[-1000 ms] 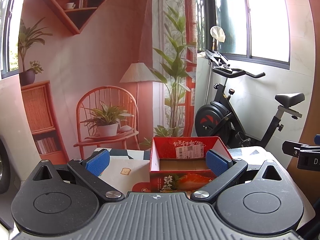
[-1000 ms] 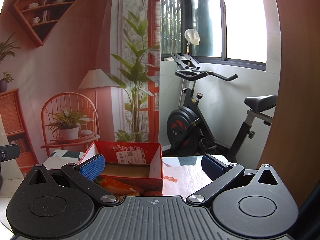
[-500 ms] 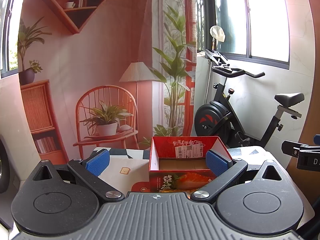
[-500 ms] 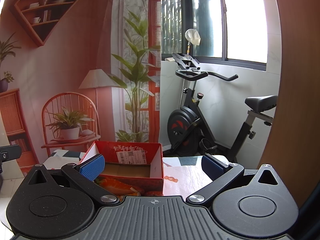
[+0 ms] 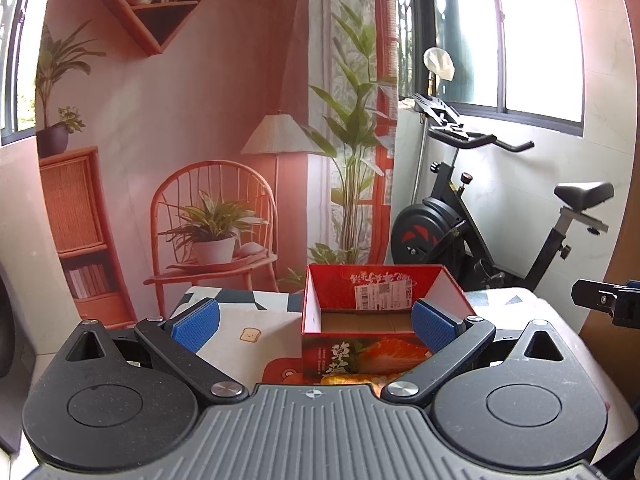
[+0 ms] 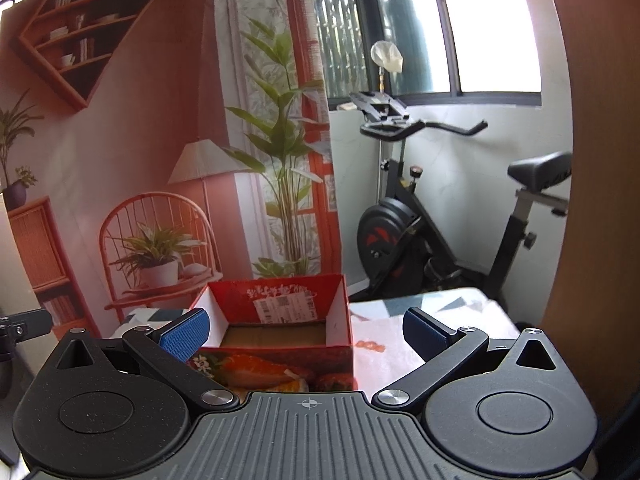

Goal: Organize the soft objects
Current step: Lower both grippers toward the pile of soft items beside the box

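An open red cardboard box [image 5: 360,356] with a fruit print and a white label stands on the patterned tablecloth [image 5: 256,320]; its brown bottom shows bare. It also shows in the right wrist view [image 6: 280,364]. My left gripper [image 5: 314,322] is open and empty, its right pad in front of the box's right wall. My right gripper [image 6: 306,330] is open and empty, its left pad in front of the box's left corner. No soft objects are in view.
A wall mural of a chair, a lamp and plants [image 5: 208,184] hangs behind the table. An exercise bike [image 5: 480,220] stands at the back right under a window. A brown wooden panel [image 6: 580,200] rises at the right. The right gripper's body shows at the left view's right edge [image 5: 608,304].
Both views shift very slightly; the box sits a little lower and nearer in the right wrist view. Both grippers stay open and empty.
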Demonstrator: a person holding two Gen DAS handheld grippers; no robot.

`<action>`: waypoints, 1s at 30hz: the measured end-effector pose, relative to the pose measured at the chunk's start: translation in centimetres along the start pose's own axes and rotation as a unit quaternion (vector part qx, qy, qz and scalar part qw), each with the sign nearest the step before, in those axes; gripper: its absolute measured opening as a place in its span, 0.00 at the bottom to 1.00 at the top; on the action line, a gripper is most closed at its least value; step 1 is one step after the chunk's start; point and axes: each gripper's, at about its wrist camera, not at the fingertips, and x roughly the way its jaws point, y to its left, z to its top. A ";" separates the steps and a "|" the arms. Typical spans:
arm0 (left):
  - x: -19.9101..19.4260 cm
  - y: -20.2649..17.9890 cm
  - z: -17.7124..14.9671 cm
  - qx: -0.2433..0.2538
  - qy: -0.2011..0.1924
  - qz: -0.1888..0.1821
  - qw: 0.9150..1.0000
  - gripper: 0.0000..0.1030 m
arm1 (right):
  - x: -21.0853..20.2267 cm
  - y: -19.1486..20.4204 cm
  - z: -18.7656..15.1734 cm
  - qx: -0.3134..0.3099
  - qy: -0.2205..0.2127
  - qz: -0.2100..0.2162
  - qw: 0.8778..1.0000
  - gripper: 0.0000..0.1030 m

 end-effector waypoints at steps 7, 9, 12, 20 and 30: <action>4.7 2.0 -4.3 -0.011 0.049 -0.001 0.999 1.00 | 4.7 -1.9 -6.1 -0.022 0.033 -0.023 0.999 1.00; 6.1 2.7 -5.7 -0.016 0.070 0.000 0.997 1.00 | 5.9 -2.2 -8.0 -0.023 0.051 -0.028 0.998 1.00; 8.0 3.4 -8.0 -0.014 0.112 -0.001 0.994 1.00 | 7.5 -2.9 -10.0 -0.007 0.098 -0.021 0.995 1.00; 12.8 5.6 -14.5 -0.063 0.263 -0.059 0.961 0.91 | 10.2 -3.0 -14.9 -0.038 0.231 -0.037 0.971 0.98; 16.4 6.6 -18.6 -0.099 0.330 -0.098 0.934 0.74 | 12.3 -5.6 -18.6 0.037 0.324 -0.020 0.945 0.69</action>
